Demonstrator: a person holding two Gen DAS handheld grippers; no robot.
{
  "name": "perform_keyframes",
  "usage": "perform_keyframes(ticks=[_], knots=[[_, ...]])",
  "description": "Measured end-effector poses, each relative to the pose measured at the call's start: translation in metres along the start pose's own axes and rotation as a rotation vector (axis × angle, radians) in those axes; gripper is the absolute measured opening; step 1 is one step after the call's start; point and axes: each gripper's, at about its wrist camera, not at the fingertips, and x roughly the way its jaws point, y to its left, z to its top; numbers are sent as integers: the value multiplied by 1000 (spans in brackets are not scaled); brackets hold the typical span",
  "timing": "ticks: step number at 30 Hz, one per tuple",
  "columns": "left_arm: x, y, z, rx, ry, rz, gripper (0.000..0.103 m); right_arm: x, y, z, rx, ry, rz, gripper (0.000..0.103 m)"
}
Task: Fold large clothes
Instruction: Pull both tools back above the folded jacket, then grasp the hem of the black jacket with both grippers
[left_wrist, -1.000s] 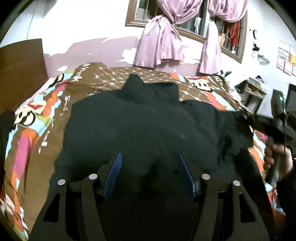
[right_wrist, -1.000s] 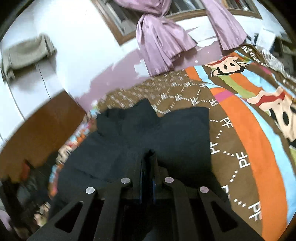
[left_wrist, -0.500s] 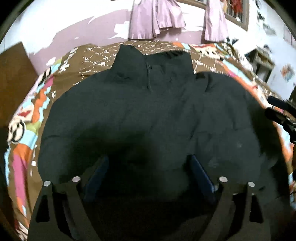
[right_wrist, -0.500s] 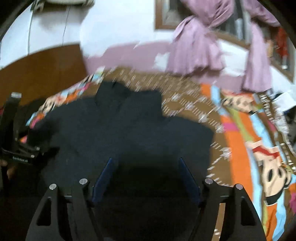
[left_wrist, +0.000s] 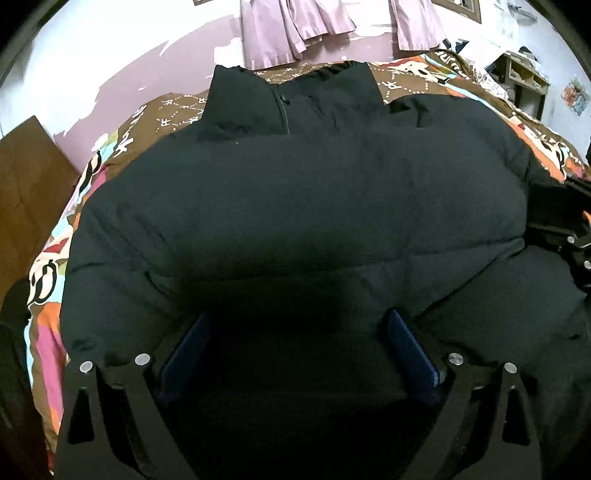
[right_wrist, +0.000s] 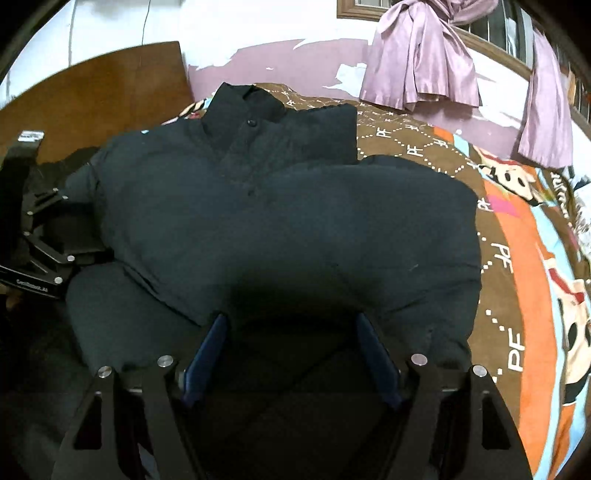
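The black puffer jacket (left_wrist: 295, 192) lies spread across the bed, collar (left_wrist: 288, 99) pointing toward the far wall, front zip closed, its padded body bulging over the patterned bedspread (right_wrist: 517, 280). One sleeve is folded in across the chest, and the near part of the jacket sits in deep shadow.

Now the left tool (left_wrist: 295, 343) is down low over the jacket's near edge, much nearer the fabric than a second ago, when the whole garment and plenty of bedspread showed around it. Its jaws have just been opening and now stand wide, blue pads (left_wrist: 406, 347) well apart, with jacket fabric below and between them but nothing clamped.

Over on the right tool (right_wrist: 291, 347), a big change: a second ago its jaws were pinched together, and they have just been opening, so it grips nothing. It too has dropped close to the jacket, straddling the dark fabric without pressing it.

Beyond the bed, pink curtains (right_wrist: 421, 62) hang at the window, and a brown wooden board (right_wrist: 92, 92) stands against the wall.
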Motion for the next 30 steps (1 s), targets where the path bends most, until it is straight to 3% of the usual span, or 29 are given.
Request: perform_keyframes(ticks=[6, 9, 12, 16, 20, 24, 26, 30], knots=[[-28, 12, 11, -61, -36, -36, 93, -27, 0, 4, 19, -103, 30, 80], [-45, 21, 31, -79, -107, -34, 93, -44, -5, 26, 46, -180, 31, 86], [-50, 32, 64, -88, -144, 12, 93, -42, -17, 62, 83, -180, 34, 91], [-31, 60, 117, -178, -140, 36, 93, -11, -44, 142, 170, -98, 36, 91], [-8, 89, 160, -295, -154, 29, 93, 24, -76, 196, 296, -67, 34, 91], [23, 96, 204, -311, -124, 71, 93, 57, -102, 201, 442, -95, 101, 90], [42, 95, 220, -282, -88, 116, 93, 68, -105, 200, 452, -90, 119, 89], [69, 94, 228, -281, -25, 191, 87, 81, -115, 201, 445, -85, 93, 72]])
